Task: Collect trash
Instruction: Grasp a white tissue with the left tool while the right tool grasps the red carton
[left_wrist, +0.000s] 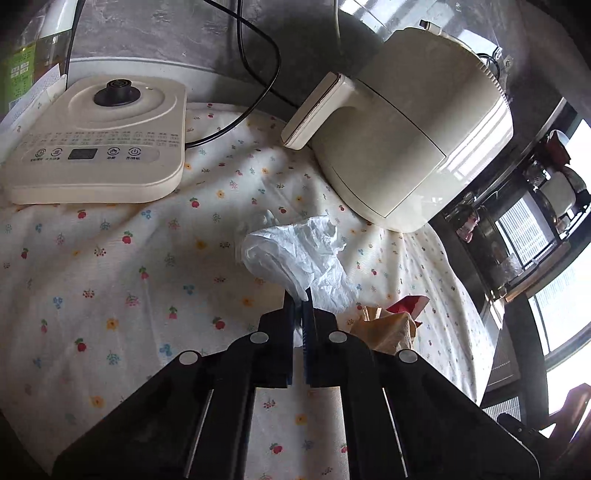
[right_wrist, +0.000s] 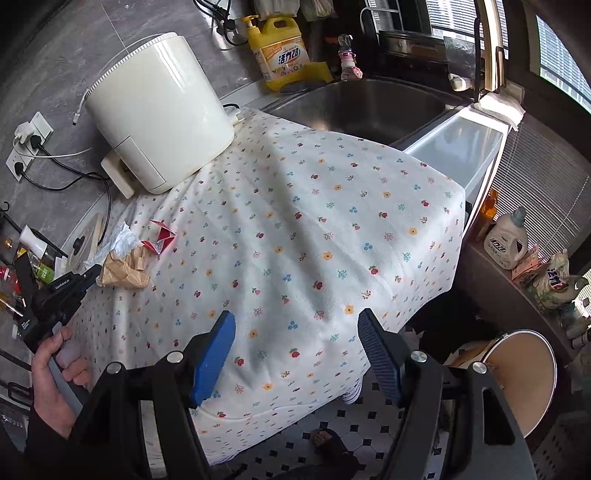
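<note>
At the far left of the left wrist view a cream square kettle base with a black centre knob and touch buttons (left_wrist: 96, 140) sits on the white floral-print tablecloth (left_wrist: 110, 266). To its right, mid-frame, a crumpled white plastic wrapper (left_wrist: 299, 254) lies on the cloth, and the left gripper (left_wrist: 302, 306) has its jaws pressed together on the wrapper's near edge. Just right of the gripper lie a crumpled brown paper bag (left_wrist: 384, 328) and a small red packet (left_wrist: 410, 304), touching each other. Behind them stands a cream air fryer with a drawer handle (left_wrist: 402, 140).

In the right wrist view, a hand (right_wrist: 55, 373) at the left edge holds the left gripper beside the brown paper, the red packet and the white wrapper. The air fryer stands behind these. Further right, the right gripper (right_wrist: 297, 354) hangs over bare cloth near the table's front edge, its blue-padded jaws spread wide with nothing between them. A steel sink (right_wrist: 369, 107) lies beyond the cloth, and a round bin with a tan inside (right_wrist: 524, 384) stands at lower right.
</note>
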